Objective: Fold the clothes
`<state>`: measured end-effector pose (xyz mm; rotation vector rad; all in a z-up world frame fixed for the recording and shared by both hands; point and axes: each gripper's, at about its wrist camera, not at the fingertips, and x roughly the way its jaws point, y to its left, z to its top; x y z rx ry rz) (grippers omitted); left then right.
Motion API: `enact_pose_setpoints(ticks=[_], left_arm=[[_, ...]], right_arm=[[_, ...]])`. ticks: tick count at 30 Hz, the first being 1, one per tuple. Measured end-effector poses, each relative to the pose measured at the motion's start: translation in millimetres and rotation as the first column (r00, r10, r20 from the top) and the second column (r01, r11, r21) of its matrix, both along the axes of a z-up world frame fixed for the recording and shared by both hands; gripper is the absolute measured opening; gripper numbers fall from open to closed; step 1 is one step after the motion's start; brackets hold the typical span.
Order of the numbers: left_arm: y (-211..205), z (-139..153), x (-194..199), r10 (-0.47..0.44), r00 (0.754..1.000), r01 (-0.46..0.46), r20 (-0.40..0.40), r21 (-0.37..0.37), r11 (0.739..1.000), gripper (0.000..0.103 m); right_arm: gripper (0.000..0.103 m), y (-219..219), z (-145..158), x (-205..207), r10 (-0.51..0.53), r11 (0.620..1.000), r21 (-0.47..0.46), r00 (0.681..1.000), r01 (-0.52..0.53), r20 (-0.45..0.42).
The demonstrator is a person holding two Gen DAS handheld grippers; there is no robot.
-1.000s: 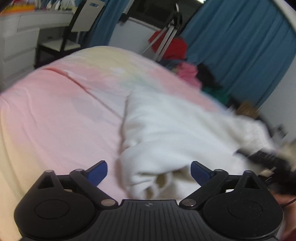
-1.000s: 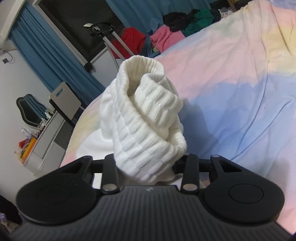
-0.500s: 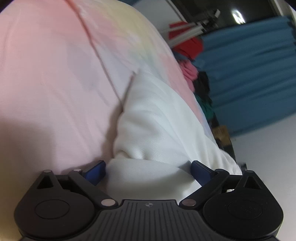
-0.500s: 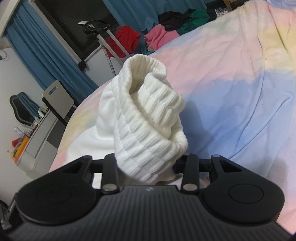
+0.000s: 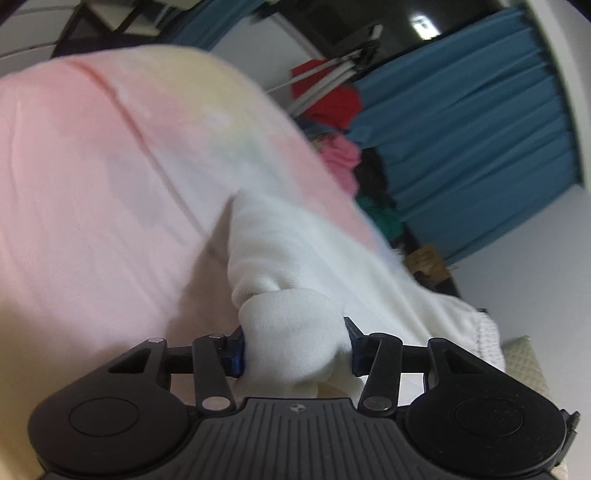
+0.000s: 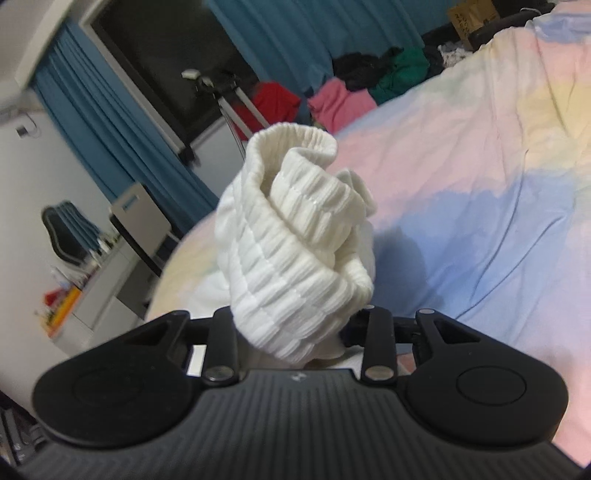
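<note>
A white garment (image 5: 295, 254) lies across the pastel bed sheet (image 5: 92, 184). In the left wrist view a bunched fold of it sits between the blue pads (image 5: 238, 354) of my left gripper (image 5: 295, 350). Those jaws are closing and both pads press into the cloth. In the right wrist view my right gripper (image 6: 295, 328) is shut on the garment's thick ribbed end (image 6: 295, 240), which stands up in a twisted roll above the fingers. The rest of the garment hangs down behind that roll toward the bed sheet (image 6: 480, 221).
A heap of pink, red, green and black clothes (image 6: 343, 99) lies beyond the far bed edge, by a metal stand (image 6: 229, 96) and blue curtains (image 6: 110, 129). A chair (image 6: 136, 206) and white desk stand to the left. A cardboard box (image 6: 472, 14) sits at the top right.
My left gripper went from wide open over the garment to closed around a bunched fold of it, and its view rolled. My right gripper kept its hold on the ribbed end and rose slightly.
</note>
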<state>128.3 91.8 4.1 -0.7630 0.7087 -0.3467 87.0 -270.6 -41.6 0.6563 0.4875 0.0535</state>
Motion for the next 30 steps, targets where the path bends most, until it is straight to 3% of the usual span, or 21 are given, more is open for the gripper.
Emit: enact_pose_setpoints(ticks=[5,8,12,17,24,27,30], left_arm=[[-35,40,-13,-0.006,0.994,0.005,0.114,0.014,1.000,0.047],[-69,63,2,-0.022,0.987,0.020,0.158,0.015,1.000,0.047],[-139,90,47,-0.013,0.978,0.008,0.208,0.022,1.000,0.047],[-245,105,142,-0.081,0.965,0.068,0.248,0.059,0.996,0.047],[-378,71,274,-0.222,0.954,0.204,0.199,0.105,0.973,0.047],[-415,36,307,-0.295,0.937,0.272,0.186,0.139,0.952,0.047],[-427,-3,322,-0.356,0.917,0.321,0.181,0.198,0.926,0.047]], right_arm=[[0.036,-27,27,-23,-0.047,0.996,0.073,0.997,0.043,0.057],[0.036,-53,49,-23,-0.070,0.994,0.088,0.994,0.062,0.086],[0.036,-106,73,-6,-0.124,0.989,0.090,0.985,0.113,0.122],[0.036,-195,81,43,-0.225,0.971,0.107,0.968,0.213,0.112],[0.036,-312,56,127,-0.364,0.928,0.102,0.930,0.358,0.056],[0.036,-341,24,148,-0.407,0.911,0.089,0.912,0.402,0.052],[0.036,-346,-23,153,-0.442,0.897,0.065,0.895,0.438,0.062]])
